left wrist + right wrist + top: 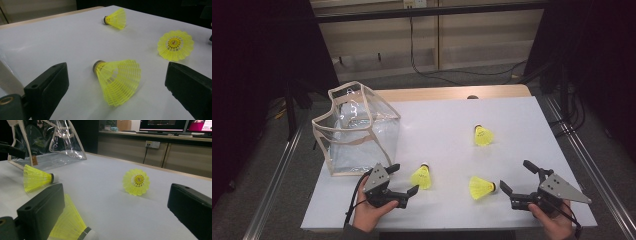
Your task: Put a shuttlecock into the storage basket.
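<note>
Taking the clear bag (357, 131) as landmark: just right of its near corner, the left gripper (403, 179) has its jaws apart around the nearest shuttlecock (421, 177) (lying on its side, cork toward the bag). A hard close could crush the skirt. Further right, the right gripper (514, 178), also apart, could nudge the second shuttlecock (481, 187) away.

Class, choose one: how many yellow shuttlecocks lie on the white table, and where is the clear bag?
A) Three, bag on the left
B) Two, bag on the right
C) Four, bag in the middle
A: three shuttlecocks lie on the table, and the clear bag stands at its left side.
</note>
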Demonstrator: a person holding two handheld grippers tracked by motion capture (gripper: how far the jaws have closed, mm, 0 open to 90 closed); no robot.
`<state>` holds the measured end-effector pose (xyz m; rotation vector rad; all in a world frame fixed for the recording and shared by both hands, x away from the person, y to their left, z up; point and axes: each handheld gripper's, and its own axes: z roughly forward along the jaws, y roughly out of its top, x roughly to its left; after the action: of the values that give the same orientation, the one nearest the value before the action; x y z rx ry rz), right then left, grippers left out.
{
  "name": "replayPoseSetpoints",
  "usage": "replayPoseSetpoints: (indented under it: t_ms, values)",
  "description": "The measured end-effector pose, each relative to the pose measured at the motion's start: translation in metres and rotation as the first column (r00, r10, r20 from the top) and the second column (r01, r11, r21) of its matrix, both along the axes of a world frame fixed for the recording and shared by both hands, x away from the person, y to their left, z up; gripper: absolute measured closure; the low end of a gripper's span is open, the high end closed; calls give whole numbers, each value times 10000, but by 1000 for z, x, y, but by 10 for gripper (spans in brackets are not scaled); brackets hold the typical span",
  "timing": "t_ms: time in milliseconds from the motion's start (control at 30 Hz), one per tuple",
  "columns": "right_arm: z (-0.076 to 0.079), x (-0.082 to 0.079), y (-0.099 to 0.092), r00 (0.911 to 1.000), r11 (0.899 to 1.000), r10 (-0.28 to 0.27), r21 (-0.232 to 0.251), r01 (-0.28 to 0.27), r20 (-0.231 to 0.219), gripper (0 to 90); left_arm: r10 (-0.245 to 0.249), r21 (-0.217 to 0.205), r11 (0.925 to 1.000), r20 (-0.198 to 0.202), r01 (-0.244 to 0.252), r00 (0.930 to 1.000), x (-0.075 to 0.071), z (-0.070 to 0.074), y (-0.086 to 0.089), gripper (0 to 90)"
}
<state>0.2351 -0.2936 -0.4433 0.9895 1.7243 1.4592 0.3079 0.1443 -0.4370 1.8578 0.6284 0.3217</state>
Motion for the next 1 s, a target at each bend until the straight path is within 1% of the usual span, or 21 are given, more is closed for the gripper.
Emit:
replayPoseSetpoints:
  t_ms: [33,133,167,200,233,267,300,333,400,500,533,567,667,733,800,833,1000]
  values:
    - [0,0,0,10000,10000,-10,-3,10,1,11,11,85,10000,15,-12,10000,0,0,0,52]
    - [0,0,0,10000,10000,-23,-23,23,10,11,22,96,10000,-55,-21,10000,0,-1,-2,49]
    - [0,0,0,10000,10000,-33,-17,33,10,11,-12,235,9997,-104,14,9999,1,-1,-4,44]
    - [0,0,0,10000,10000,-28,-21,28,29,11,-12,235,9997,-104,14,9999,1,-1,-4,35]
    - [0,0,0,10000,10000,-31,-15,31,37,11,124,429,9990,-264,-113,9996,2,-2,-6,27]
    - [0,-1,0,10000,10000,-24,-3,24,29,11,124,429,9990,-264,-113,9996,2,-2,-6,19]
    - [0,0,0,10000,10000,-16,-12,16,27,11,187,411,9990,-417,-170,9990,3,-3,-7,20]
    - [0,-1,0,10000,10000,-17,-3,17,5,11,258,508,9984,-502,-233,9984,3,-2,-8,19]
    - [0,0,0,10000,10000,-10,0,10,0,12,254,508,9985,-541,-227,9982,4,-2,-11,21]
    - [0,0,0,10000,10000,-5,1,5,-4,11,302,566,9980,-656,-265,9974,4,-3,-12,35]
    - [0,0,0,10000,10000,-9,-3,9,-7,12,312,672,9974,-719,-264,9969,5,-4,-12,63]
    - [0,0,0,10000,10000,-10,-3,10,-4,12,312,672,9974,-719,-264,9969,5,-4,-12,68]
    - [0,0,0,10000,10000,7,-29,-7,3,12,431,803,9961,-812,-365,9958,5,-4,-13,68]
    - [0,0,0,10000,10000,8,1,-8,3,12,520,908,9949,-797,-447,9955,5,-4,-14,72]
    - [0,0,1,10000,10000,22,9,-22,-5,12,585,1004,9937,-870,-497,9945,5,-5,-15,74]
    - [0,0,1,10000,10000,15,-6,-15,8,12,585,1041,9933,-830,-498,9948,6,-5,-16,79]
    - [0,0,0,10000,10000,27,-16,-27,-4,12,699,1182,9912,-926,-587,9933,7,-5,-19,120]
